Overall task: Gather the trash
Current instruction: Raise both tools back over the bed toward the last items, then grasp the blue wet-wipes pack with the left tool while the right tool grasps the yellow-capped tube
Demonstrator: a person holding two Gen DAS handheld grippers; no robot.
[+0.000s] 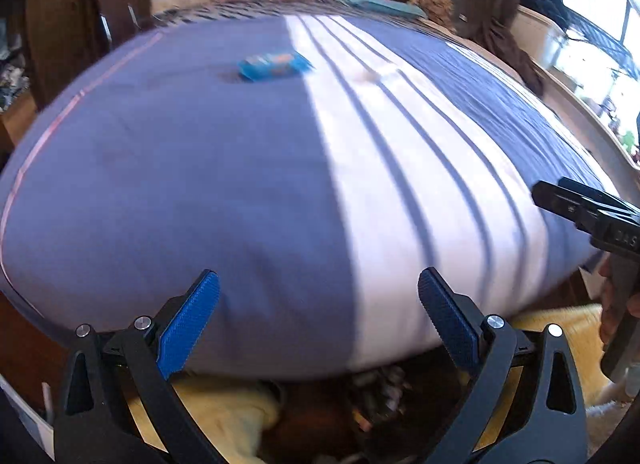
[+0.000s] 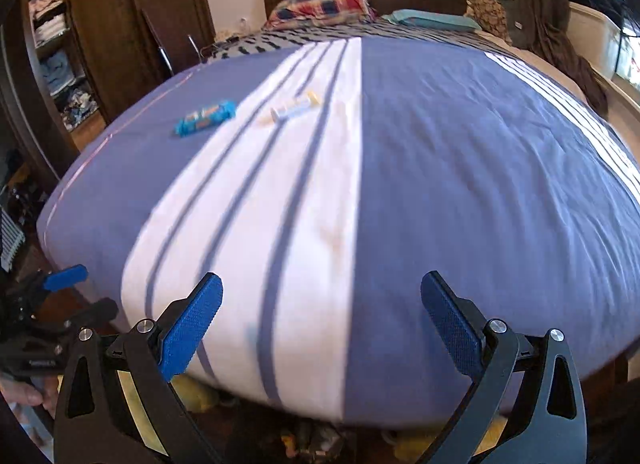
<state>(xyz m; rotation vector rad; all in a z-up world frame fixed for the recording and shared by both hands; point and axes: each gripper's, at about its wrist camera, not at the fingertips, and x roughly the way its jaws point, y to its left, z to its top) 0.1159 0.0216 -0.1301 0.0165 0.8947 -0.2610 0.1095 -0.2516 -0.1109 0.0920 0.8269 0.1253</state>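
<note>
A blue snack wrapper (image 1: 275, 64) (image 2: 205, 117) lies on the blue part of the bed cover, far up the bed. Just right of it, on the white stripes, rests a small pale wrapper (image 2: 294, 109) (image 1: 376, 74), blurred in the left wrist view. My left gripper (image 1: 319, 320) hangs above the foot of the bed, open and empty, well short of both wrappers. My right gripper (image 2: 322, 320) is beside it, also open with nothing between its blue pads. The right wrist view catches the left gripper (image 2: 80, 294) at its left edge.
The blue and white striped bed cover (image 2: 460, 168) fills both views. A checked pillow (image 2: 324, 6) and a teal one (image 2: 432, 20) sit by the dark headboard. A wardrobe with clothes shelves (image 2: 56, 56) stands left, a window sill (image 1: 580, 76) right. Yellow fabric (image 1: 224, 412) and clutter (image 1: 380, 392) lie below the bed's foot.
</note>
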